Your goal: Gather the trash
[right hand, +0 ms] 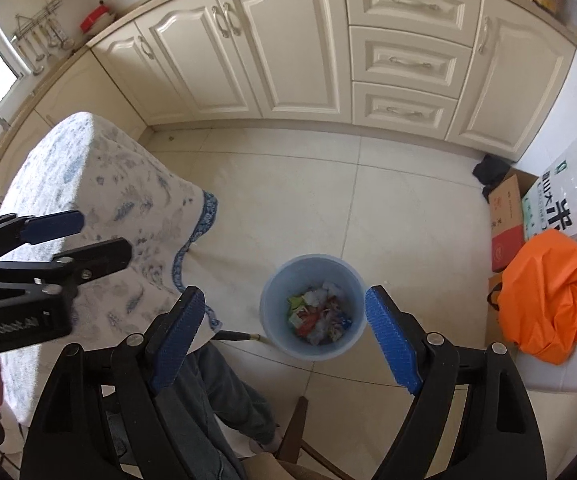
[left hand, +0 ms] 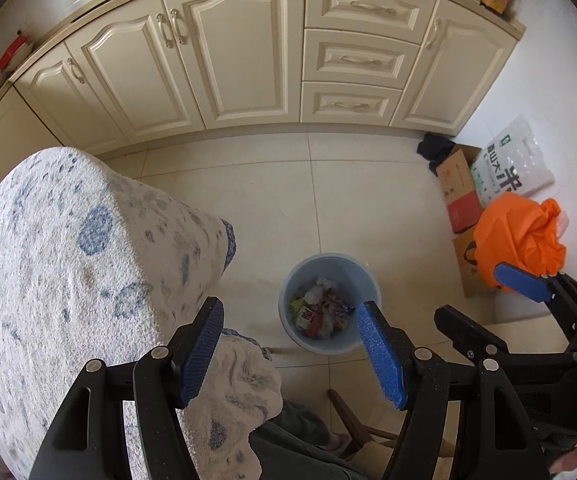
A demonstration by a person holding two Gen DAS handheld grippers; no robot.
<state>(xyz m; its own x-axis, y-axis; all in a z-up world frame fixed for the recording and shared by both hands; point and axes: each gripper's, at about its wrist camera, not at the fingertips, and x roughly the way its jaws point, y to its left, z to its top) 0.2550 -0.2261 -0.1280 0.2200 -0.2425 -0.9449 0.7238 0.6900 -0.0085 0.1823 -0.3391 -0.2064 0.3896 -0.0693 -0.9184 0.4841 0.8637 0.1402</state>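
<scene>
A light blue trash bin (left hand: 330, 268) stands on the tiled floor, holding crumpled wrappers and paper (left hand: 320, 312). It also shows in the right wrist view (right hand: 312, 270) with the same trash (right hand: 320, 316) inside. My left gripper (left hand: 292, 354) is open and empty, held high above the floor over the bin. My right gripper (right hand: 284, 336) is open and empty, also above the bin. Each gripper shows in the other's view: the right one at right (left hand: 484, 304), the left one at left (right hand: 88, 236). The table (left hand: 68, 260) with a blue-patterned white cloth is at left.
Cream kitchen cabinets (left hand: 248, 60) line the far wall. Cardboard boxes (left hand: 460, 188), a white rice bag (left hand: 512, 164) and an orange bag (left hand: 520, 236) sit at the right wall. A wooden chair (left hand: 352, 420) and the person's legs (right hand: 216, 392) are below.
</scene>
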